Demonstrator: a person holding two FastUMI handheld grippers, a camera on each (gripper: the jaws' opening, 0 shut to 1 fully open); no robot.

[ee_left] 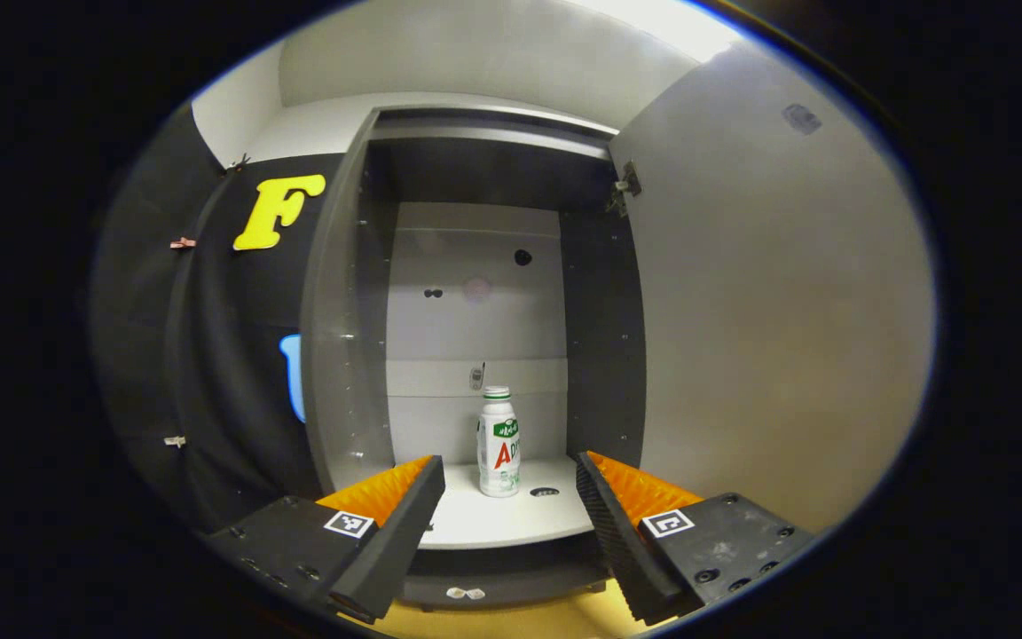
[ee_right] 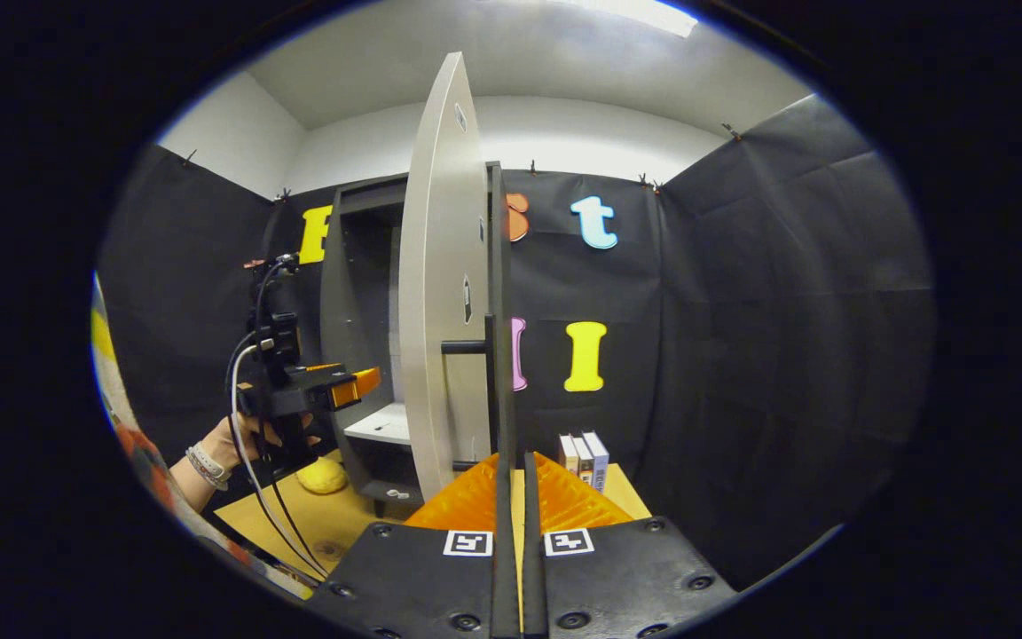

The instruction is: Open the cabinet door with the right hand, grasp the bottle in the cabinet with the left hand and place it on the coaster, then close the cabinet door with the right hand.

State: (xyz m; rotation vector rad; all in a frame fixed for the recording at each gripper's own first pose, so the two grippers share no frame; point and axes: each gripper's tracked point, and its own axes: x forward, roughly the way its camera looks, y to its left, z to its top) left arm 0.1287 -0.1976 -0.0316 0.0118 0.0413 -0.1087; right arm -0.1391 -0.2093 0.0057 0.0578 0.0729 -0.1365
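Observation:
A white bottle (ee_left: 499,441) with a green and red label stands upright on the white shelf (ee_left: 511,524) inside the open cabinet (ee_left: 347,311). My left gripper (ee_left: 509,475) is open in front of the shelf edge, short of the bottle, which sits in line with the gap. The cabinet door (ee_left: 786,311) is swung wide at the right. In the right gripper view the door (ee_right: 440,293) stands edge-on and my right gripper (ee_right: 511,470) is shut on its black vertical handle (ee_right: 499,355). There, a hand (ee_right: 240,439) holds the left gripper (ee_right: 369,380) at the cabinet mouth.
A wooden table (ee_right: 298,524) lies under the cabinet. On it a yellow rounded thing (ee_right: 322,477) lies left of the cabinet base, and three upright books (ee_right: 584,457) stand to the right of the door. Black cloth walls close the booth.

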